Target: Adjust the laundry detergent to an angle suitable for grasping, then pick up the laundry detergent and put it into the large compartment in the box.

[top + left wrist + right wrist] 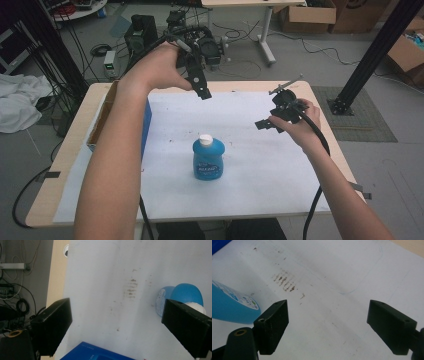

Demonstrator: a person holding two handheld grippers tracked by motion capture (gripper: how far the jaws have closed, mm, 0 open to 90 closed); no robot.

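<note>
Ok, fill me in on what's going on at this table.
A person holds a gripper in each hand above a table covered by a white sheet. Both the left gripper and the right gripper are open and hold nothing. A blue bottle with a white cap stands upright on the sheet between them, untouched. A blue box sits at the sheet's left edge, under the left forearm.

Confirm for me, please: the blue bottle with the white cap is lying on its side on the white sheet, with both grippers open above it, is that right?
Not quite: the high view shows the blue bottle standing upright, white cap on top. The rest holds.
</note>
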